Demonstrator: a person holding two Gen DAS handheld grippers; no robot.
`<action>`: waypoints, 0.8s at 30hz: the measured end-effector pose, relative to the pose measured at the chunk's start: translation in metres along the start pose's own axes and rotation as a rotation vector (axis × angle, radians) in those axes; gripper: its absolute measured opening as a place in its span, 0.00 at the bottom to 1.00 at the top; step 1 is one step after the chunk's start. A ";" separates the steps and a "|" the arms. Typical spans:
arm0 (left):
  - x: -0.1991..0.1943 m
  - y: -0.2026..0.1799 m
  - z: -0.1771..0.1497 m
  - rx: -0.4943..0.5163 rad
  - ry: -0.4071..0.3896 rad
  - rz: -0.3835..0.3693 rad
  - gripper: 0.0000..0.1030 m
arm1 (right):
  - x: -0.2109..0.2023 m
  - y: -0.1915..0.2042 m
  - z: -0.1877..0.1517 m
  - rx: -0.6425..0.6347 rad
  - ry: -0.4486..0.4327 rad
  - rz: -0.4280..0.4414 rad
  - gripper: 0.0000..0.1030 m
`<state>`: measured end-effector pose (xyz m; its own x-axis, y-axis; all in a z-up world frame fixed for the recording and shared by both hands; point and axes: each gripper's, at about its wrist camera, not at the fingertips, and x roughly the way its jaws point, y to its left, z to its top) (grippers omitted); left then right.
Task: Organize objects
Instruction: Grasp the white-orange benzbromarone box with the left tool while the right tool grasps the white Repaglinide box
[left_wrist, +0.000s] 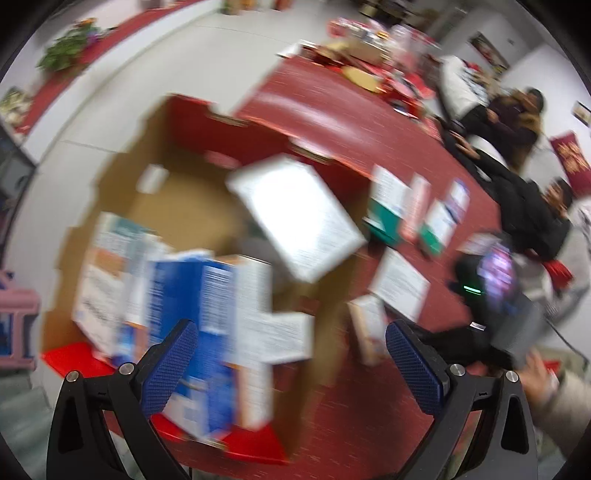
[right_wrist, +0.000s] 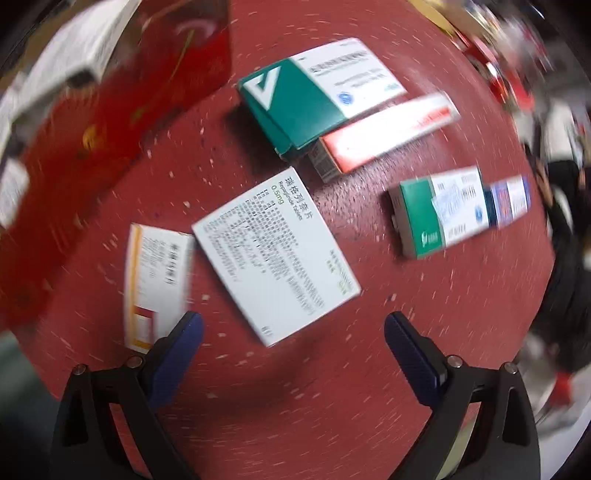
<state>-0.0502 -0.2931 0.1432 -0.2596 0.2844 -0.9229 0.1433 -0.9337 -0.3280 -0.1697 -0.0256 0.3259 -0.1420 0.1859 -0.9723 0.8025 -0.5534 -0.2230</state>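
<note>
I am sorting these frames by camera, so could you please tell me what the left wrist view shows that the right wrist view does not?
Only the left wrist view shows the open cardboard box with cartons standing inside, a blurred white carton above it, and seated people. Only the right wrist view shows readable print on the white Repaglinide box and the orange-edged box beside it. Both show the red table, the green and white box, and an open, empty tool.

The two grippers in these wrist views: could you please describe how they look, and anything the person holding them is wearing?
The left gripper and right gripper match: black angular frames with silver round fasteners, each carrying two fingers faced with dark blue, finely textured pads. In the left view, a hand at the lower right emerges from a light beige sleeve.
</note>
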 end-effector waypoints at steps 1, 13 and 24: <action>0.001 -0.015 -0.005 0.024 0.014 -0.034 1.00 | 0.002 0.001 0.002 -0.032 -0.006 -0.007 0.95; 0.073 -0.088 -0.055 -0.043 0.227 -0.057 1.00 | 0.026 0.012 0.023 -0.182 -0.028 0.165 0.95; 0.121 -0.116 -0.048 -0.213 0.181 0.123 1.00 | 0.020 -0.074 -0.025 0.270 -0.024 0.345 0.72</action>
<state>-0.0525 -0.1399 0.0604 -0.0562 0.2241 -0.9729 0.3652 -0.9023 -0.2289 -0.2176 0.0397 0.3249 0.0919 -0.0647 -0.9937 0.6256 -0.7726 0.1082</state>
